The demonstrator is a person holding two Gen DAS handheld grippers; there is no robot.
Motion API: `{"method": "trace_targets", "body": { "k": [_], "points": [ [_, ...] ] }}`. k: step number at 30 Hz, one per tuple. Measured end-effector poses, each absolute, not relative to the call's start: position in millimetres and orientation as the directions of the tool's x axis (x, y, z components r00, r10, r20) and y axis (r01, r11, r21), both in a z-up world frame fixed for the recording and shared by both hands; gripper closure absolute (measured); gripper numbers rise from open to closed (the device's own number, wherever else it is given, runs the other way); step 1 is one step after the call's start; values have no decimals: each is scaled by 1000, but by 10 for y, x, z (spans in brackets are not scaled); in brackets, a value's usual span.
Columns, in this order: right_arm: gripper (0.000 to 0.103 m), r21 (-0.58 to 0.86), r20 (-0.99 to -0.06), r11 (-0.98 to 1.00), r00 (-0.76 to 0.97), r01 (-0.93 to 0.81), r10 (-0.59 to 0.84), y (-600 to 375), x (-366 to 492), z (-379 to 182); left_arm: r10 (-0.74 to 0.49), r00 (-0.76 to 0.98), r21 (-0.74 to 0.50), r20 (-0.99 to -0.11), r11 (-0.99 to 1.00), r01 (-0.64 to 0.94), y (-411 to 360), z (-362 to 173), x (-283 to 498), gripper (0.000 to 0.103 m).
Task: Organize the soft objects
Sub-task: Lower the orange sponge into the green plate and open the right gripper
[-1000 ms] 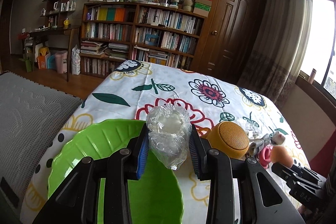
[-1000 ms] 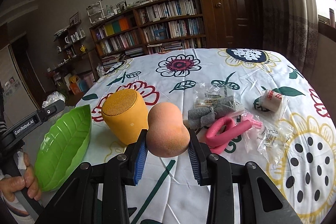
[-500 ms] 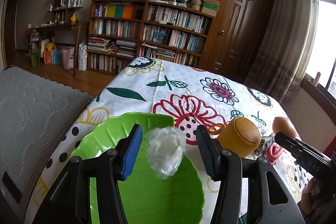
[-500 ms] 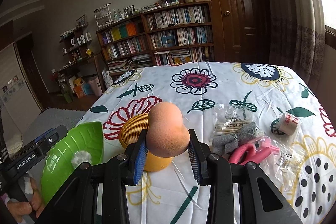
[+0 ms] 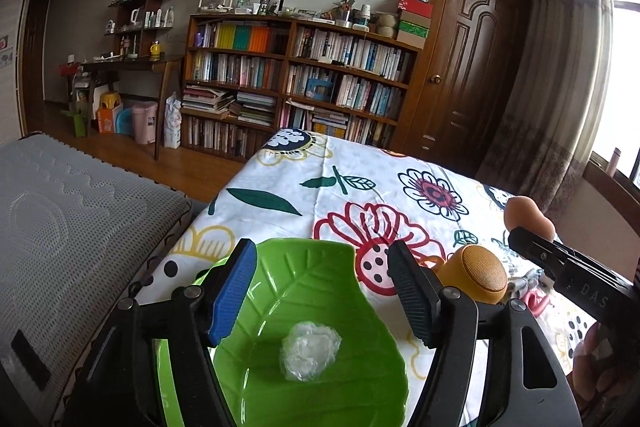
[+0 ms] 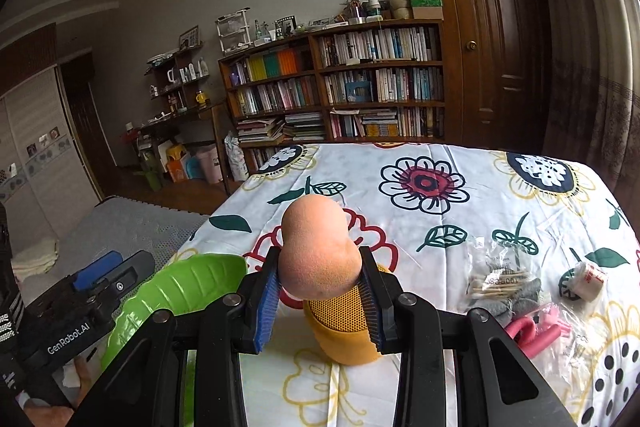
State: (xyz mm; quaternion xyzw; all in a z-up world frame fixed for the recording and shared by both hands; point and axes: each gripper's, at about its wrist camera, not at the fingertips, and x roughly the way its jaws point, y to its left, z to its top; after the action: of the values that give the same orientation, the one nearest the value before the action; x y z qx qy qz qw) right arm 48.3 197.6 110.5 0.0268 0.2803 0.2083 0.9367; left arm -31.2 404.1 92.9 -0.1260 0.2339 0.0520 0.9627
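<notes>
A green leaf-shaped plate (image 5: 320,291) sits at the table's near left corner, and a clear-wrapped white soft ball (image 5: 310,350) lies in it. Above the plate my left gripper (image 5: 320,291) stands open, its fingers wide apart with the ball below them. An orange gourd-shaped sponge (image 6: 318,253) is pinched in my right gripper (image 6: 318,301), which is shut on it and held above the table. The same sponge (image 5: 528,217) shows at the right of the left wrist view. The plate (image 6: 180,291) lies to the lower left of the right gripper.
A mustard-yellow speaker (image 6: 344,327) stands right behind the sponge, beside the plate. Bagged cotton swabs (image 6: 498,277), a grey cloth, a pink item (image 6: 532,333) and a small wrapped roll (image 6: 588,277) lie at the right. A floral tablecloth (image 6: 420,187) covers the table; a grey mattress (image 5: 60,227) lies left.
My left gripper opened and let go of the wrapped ball, which dropped into the green plate, then drew back upward. My right gripper lifted the sponge and carried it left toward the plate.
</notes>
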Motion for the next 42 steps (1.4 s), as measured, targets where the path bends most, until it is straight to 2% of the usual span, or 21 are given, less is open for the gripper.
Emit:
{"method": "trace_targets", "body": {
  "k": [10,17,28,33,35,42],
  "points": [
    [64,188,-544,865,683,-466,487,2364,337,947,93,894,-209,-438,957,-202,4155,1003,-362,26],
    [64,201,-569,838,636,-507,521,2552,263,827,138,898,-190,-418,953,-236,4220,1066,-418,26],
    [63,213,-601,810,580,-547,550,2725,146,711,147,902,-187,-407,953,-239,4235,1103,-452,22],
    [57,221,-609,804,565,-553,556,2752,127,679,149,902,-188,-405,952,-242,4233,1103,-453,20],
    [47,231,-607,804,565,-547,559,2735,121,672,148,902,-187,-406,952,-240,4233,1118,-460,20],
    [47,233,-604,810,572,-539,554,2702,71,662,148,902,-185,-405,953,-239,4231,1121,-464,19]
  ]
}}
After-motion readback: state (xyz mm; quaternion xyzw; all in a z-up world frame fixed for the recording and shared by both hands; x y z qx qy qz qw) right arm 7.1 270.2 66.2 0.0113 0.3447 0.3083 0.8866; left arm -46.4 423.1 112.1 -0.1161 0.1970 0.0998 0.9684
